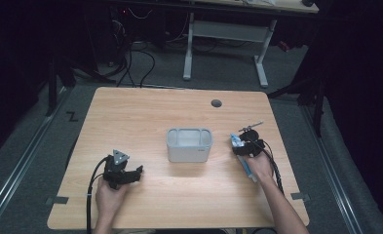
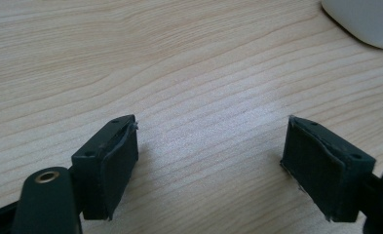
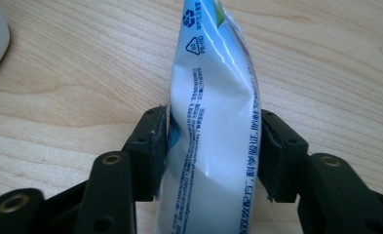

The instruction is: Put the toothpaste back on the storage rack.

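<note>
Black pads of right gripper (image 3: 212,146) pressed on both sides of white-blue tube (image 3: 213,126), right of grey box (image 1: 189,145). Left gripper (image 2: 211,165) wide open, nothing between, over pale wood table (image 1: 145,112). Dark room around, grey floor (image 1: 28,146).

Container (image 1: 189,145) sits mid-tabletop (image 1: 145,112). Left claw (image 1: 130,174) near front-left of it, resting on the surface. Right claw (image 1: 241,146) just right of container, a printed tube (image 3: 213,126) between its jaws. Cable hole (image 1: 216,103) behind container.

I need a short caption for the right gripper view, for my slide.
Right tongs closed on a white printed tube above the wooden table.
</note>
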Action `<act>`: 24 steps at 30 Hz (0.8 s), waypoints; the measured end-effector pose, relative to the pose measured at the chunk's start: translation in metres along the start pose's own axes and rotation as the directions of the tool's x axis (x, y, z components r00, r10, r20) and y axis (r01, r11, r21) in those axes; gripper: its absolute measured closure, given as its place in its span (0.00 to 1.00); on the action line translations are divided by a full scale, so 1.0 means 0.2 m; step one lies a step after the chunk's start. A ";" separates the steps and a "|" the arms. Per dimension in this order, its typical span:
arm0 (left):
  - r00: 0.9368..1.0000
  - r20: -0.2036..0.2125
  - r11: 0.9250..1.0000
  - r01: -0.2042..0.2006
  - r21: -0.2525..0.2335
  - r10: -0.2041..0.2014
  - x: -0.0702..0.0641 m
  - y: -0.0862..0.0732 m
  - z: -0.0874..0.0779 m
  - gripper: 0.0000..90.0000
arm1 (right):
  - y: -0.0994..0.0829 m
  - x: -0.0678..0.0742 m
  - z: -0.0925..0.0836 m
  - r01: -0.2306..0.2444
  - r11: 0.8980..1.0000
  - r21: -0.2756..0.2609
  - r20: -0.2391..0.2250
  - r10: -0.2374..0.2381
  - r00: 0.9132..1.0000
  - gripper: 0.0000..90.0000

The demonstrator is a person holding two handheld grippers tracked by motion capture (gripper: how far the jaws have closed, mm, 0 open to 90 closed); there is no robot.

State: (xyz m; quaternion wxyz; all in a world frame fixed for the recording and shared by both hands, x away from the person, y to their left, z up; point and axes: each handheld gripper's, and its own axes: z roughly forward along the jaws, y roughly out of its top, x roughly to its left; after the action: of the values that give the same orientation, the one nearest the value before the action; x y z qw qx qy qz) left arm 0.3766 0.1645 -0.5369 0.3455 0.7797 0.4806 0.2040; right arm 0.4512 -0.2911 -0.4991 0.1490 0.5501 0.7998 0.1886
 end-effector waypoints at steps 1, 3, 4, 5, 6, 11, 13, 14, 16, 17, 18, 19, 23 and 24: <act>1.000 -0.001 1.000 -0.001 0.001 0.001 0.00 0.00 0.00 0.23 | 0.00 0.00 0.00 -0.002 1.000 0.003 -0.004 0.002 1.000 0.58; 1.000 0.000 1.000 -0.002 0.001 0.002 0.00 0.00 0.00 0.23 | 0.00 0.00 0.01 -0.003 1.000 0.009 -0.006 0.004 1.000 0.59; 1.000 -0.001 1.000 -0.002 0.001 0.002 0.00 0.00 0.00 0.23 | 0.00 0.00 0.01 -0.004 1.000 0.007 -0.008 0.004 1.000 0.60; 1.000 -0.001 1.000 -0.002 0.001 0.002 0.00 0.00 0.00 0.23 | 0.00 0.00 0.01 -0.002 1.000 0.007 -0.008 0.002 1.000 0.61; 1.000 -0.001 1.000 -0.002 0.001 0.002 0.00 0.00 0.00 0.23 | 0.01 0.01 0.01 -0.002 1.000 0.007 -0.011 0.002 1.000 0.62; 1.000 -0.001 1.000 -0.003 0.001 0.003 0.00 0.00 0.00 0.23 | 0.02 0.01 0.00 -0.011 1.000 0.027 -0.035 0.012 0.999 0.69; 1.000 -0.001 1.000 -0.003 0.001 0.003 0.00 0.00 0.00 0.23 | 0.03 0.01 0.00 -0.002 0.999 0.042 -0.053 0.004 0.999 0.74; 1.000 -0.001 1.000 -0.003 0.001 0.003 0.00 0.00 0.00 0.23 | 0.03 0.01 0.00 -0.002 0.999 0.049 -0.055 0.004 0.998 0.75; 1.000 -0.001 1.000 -0.003 0.001 0.003 0.00 0.00 0.00 0.23 | 0.03 0.02 0.00 0.014 0.999 0.047 -0.053 -0.011 0.999 0.76; 1.000 -0.001 1.000 -0.002 0.001 0.002 0.00 0.00 0.00 0.23 | 0.03 0.02 0.00 0.016 0.999 0.049 -0.056 -0.013 0.998 0.77; 1.000 0.000 1.000 -0.002 0.001 0.002 0.00 0.00 0.00 0.23 | 0.03 0.01 0.00 0.019 0.999 0.051 -0.061 -0.016 0.998 0.77; 1.000 -0.001 1.000 -0.002 0.001 0.002 0.00 0.00 0.00 0.23 | 0.03 0.01 0.00 0.014 0.999 0.049 -0.066 -0.011 0.998 0.77; 1.000 0.000 1.000 -0.002 0.001 0.002 0.00 0.00 0.00 0.23 | 0.02 0.01 -0.01 0.016 0.999 0.040 -0.080 -0.013 0.997 0.78; 1.000 -0.001 1.000 -0.002 0.001 0.002 0.00 0.00 0.00 0.23 | 0.02 0.01 -0.01 0.019 0.999 0.039 -0.083 -0.016 0.996 0.78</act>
State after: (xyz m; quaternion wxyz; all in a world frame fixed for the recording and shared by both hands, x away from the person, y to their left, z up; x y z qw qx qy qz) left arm 0.3765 0.1642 -0.5369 0.3446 0.7804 0.4800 0.2044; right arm 0.4536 -0.2886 -0.4952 0.1065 0.5375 0.8137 0.1939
